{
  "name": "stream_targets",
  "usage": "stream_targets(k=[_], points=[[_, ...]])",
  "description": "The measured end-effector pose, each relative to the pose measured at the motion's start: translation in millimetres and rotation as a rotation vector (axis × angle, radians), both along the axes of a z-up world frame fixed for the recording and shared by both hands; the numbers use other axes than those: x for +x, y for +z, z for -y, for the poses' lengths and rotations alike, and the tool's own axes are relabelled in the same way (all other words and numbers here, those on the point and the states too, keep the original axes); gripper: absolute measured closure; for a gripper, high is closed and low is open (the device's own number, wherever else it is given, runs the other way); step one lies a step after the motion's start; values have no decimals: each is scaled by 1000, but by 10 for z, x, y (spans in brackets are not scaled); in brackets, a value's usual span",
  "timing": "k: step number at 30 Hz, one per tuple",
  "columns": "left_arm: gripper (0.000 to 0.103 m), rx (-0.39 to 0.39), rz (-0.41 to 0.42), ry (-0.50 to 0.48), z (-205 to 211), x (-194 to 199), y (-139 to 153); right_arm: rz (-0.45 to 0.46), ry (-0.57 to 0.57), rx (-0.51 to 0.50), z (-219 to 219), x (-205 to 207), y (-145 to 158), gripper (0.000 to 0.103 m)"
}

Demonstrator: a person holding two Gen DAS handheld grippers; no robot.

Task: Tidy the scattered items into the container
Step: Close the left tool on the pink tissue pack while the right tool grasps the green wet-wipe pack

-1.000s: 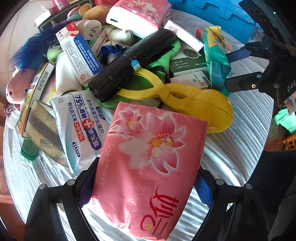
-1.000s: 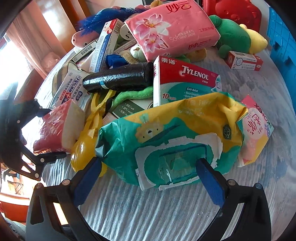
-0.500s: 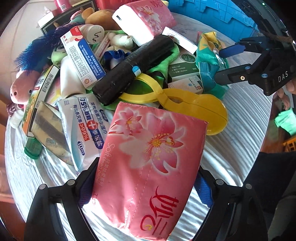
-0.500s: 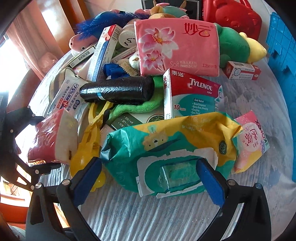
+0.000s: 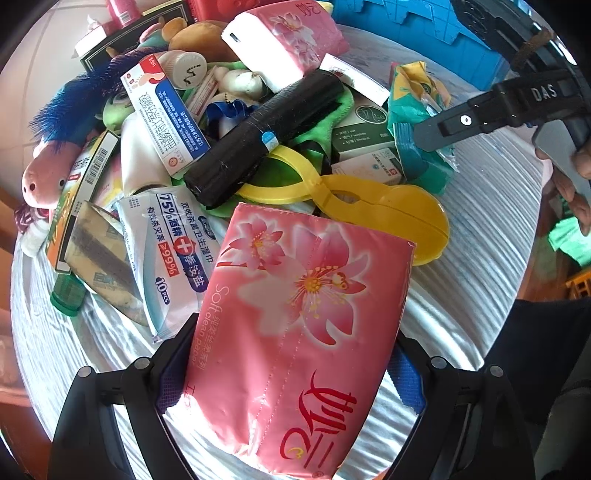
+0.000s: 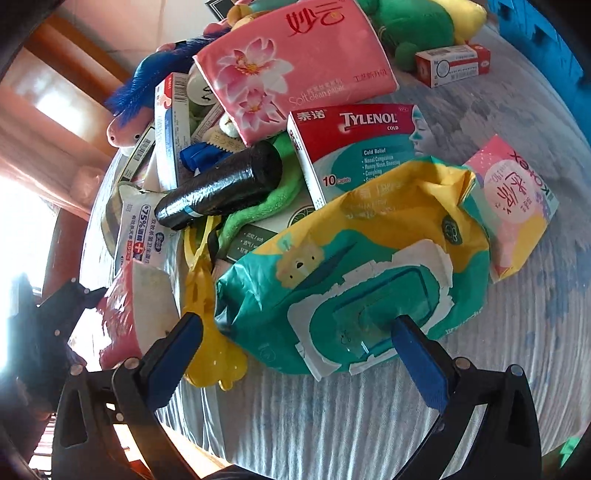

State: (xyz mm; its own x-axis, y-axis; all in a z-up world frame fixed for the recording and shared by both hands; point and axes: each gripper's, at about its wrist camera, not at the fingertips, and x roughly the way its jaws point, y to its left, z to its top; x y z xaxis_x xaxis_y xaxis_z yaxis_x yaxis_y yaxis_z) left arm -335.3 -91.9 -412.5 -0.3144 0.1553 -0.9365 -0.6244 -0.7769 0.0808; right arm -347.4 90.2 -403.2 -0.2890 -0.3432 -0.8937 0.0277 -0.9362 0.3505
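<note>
My left gripper (image 5: 288, 373) is shut on a pink flowered tissue pack (image 5: 295, 325), its pads pressing both long sides, just above the white cloth. The right wrist view shows that same pack (image 6: 122, 314) at the left edge. My right gripper (image 6: 295, 343) is open, low over a green and yellow wipes pack (image 6: 369, 266). One blue pad lies against the pack's torn flap; the other stands clear of its left end. From the left wrist view, one finger of the right gripper (image 5: 443, 125) crosses the wipes pack (image 5: 417, 110). A blue container (image 5: 406, 22) stands behind the pile.
The round table (image 6: 535, 332) holds a dense pile: a black roll (image 5: 258, 136), yellow plastic tongs (image 5: 369, 210), a Tylenol box (image 6: 354, 147), a second pink tissue pack (image 6: 295, 66), sanitising wipes (image 5: 173, 251), plush toys and small boxes. A person's hand (image 5: 576, 177) holds the right gripper.
The right gripper has rolled and closed in over the wipes pack, so its view now tilts. The left gripper still holds the tissue pack in the same place.
</note>
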Motion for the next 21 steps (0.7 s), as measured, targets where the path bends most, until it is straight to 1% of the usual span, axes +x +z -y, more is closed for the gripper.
stream_targets(k=[5, 8, 10, 12, 13, 15, 16, 18, 19, 21], points=[[13, -7, 2, -4, -12, -37, 12, -42, -38, 54, 14, -182, -48, 0], [13, -8, -1, 1, -14, -75, 30, -27, -83, 97, -51, -295, -136, 0], [13, -8, -4, 3, -21, -104, 47, -25, -79, 130, -59, -340, -168, 0], [13, -6, -9, 7, -29, -132, 67, -24, -66, 142, -61, -344, -164, 0], [13, -4, -12, 10, -32, -147, 77, -27, -64, 146, -70, -331, -154, 3], [13, -1, -14, 17, -37, -180, 88, -35, -60, 149, -99, -296, -129, 14], [13, 2, -14, 21, -39, -197, 93, -39, -57, 144, -110, -279, -112, 16], [13, 7, -16, 27, -50, -231, 103, -48, -49, 149, -117, -249, -74, 28], [13, 9, -16, 29, -59, -248, 110, -51, -45, 155, -119, -237, -54, 32], [13, 14, -18, 28, -87, -280, 130, -56, -41, 164, -137, -213, -9, 47]])
